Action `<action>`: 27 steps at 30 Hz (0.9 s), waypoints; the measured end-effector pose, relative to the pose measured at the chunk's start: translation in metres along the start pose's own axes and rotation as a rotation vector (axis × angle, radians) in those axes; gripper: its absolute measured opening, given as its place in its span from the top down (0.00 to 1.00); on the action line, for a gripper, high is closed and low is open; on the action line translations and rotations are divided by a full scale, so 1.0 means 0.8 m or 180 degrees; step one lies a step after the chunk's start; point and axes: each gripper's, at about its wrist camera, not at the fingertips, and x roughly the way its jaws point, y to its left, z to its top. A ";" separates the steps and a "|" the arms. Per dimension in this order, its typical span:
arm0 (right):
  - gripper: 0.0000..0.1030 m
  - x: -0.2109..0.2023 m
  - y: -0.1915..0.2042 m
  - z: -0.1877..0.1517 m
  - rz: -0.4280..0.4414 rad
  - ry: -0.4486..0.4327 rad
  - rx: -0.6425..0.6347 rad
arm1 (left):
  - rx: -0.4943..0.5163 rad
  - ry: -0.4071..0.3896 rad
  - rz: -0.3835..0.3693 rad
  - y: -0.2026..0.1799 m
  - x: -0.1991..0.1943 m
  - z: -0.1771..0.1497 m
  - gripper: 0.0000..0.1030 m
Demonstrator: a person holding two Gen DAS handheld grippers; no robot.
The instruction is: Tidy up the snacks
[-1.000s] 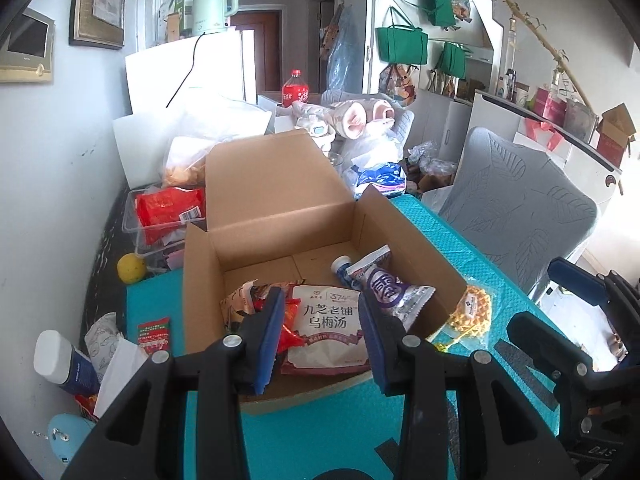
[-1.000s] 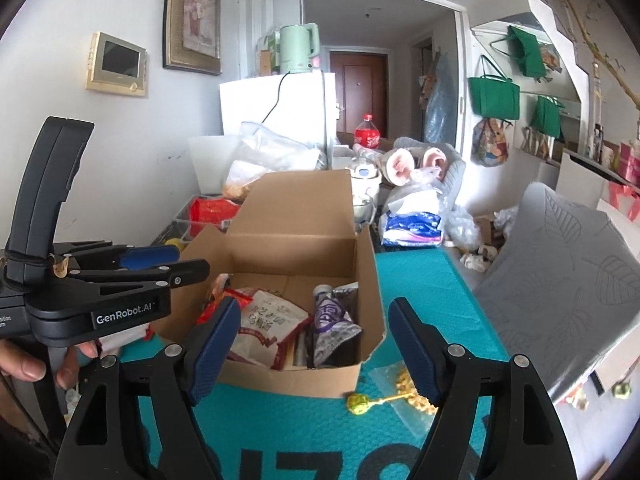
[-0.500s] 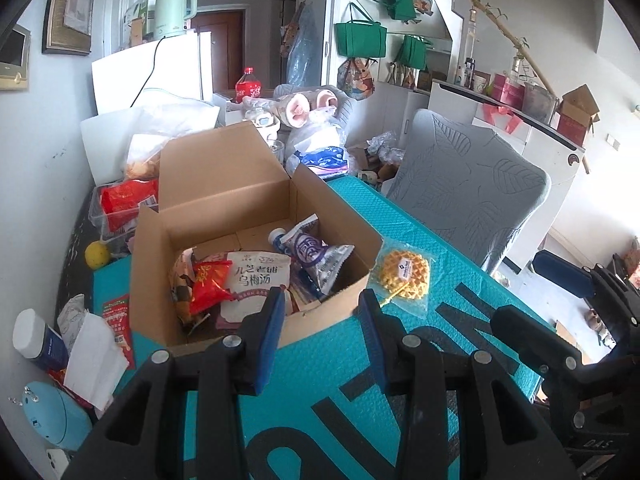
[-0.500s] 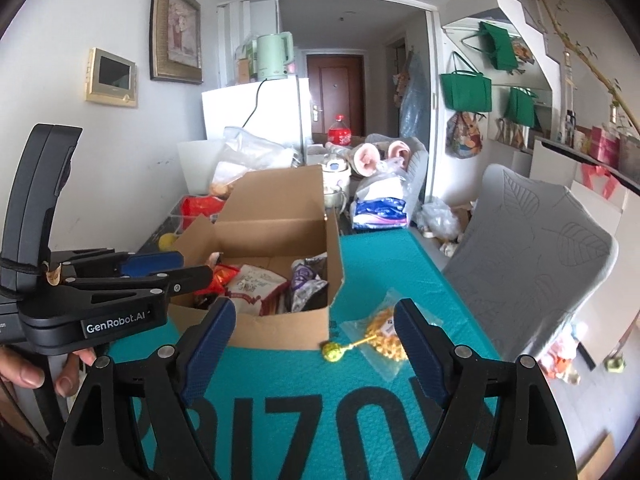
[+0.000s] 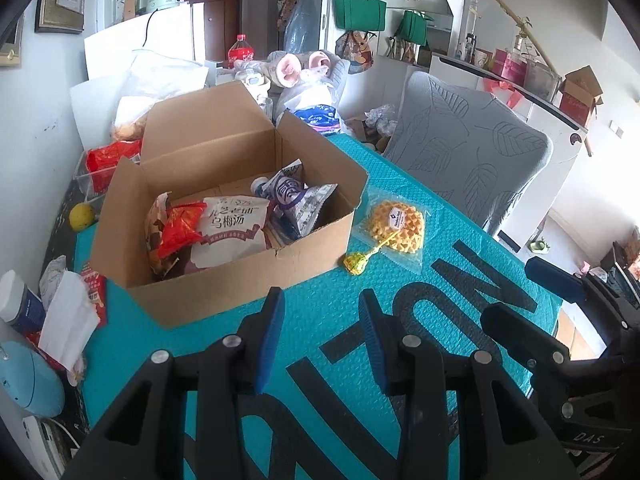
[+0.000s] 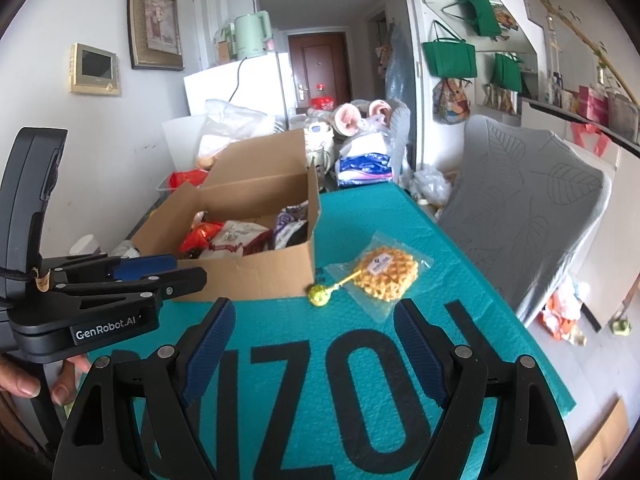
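Observation:
An open cardboard box [image 5: 244, 280] [image 6: 256, 272] stands on the teal mat and holds several snack packets, among them a white one [image 5: 230, 228] and a purple one [image 5: 298, 200]. A bagged yellow waffle [image 5: 396, 222] [image 6: 386, 272] and a yellow-green lollipop [image 5: 356, 262] [image 6: 319, 294] lie on the mat right of the box. My left gripper [image 5: 322, 320] is open and empty, above the mat in front of the box. My right gripper [image 6: 314, 332] is open wide and empty, short of the lollipop. The left gripper also shows in the right wrist view [image 6: 160, 274].
A grey chair [image 5: 468, 160] stands at the mat's right edge. Left of the box lie tissues [image 5: 66, 320], a white bottle [image 5: 20, 304] and a yellow fruit [image 5: 82, 216]. Bags, a cola bottle [image 5: 240, 50] and plush slippers crowd the back.
Both grippers have pulled back and up from the box, so more of the mat shows. The waffle and lollipop lie where they were. Both stay open and empty.

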 end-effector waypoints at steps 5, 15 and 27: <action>0.20 0.031 -0.012 -0.012 0.0077 0.0157 0.0126 | -0.0064 0.0078 0.0002 0.005 0.020 -0.010 0.63; 0.25 0.106 -0.021 -0.018 0.0207 0.0438 0.0185 | -0.0139 0.0295 0.0145 0.030 0.076 -0.009 0.63; 0.38 0.203 -0.029 -0.009 0.0376 0.0800 0.0266 | -0.0193 0.0408 -0.0015 0.047 0.108 -0.004 0.63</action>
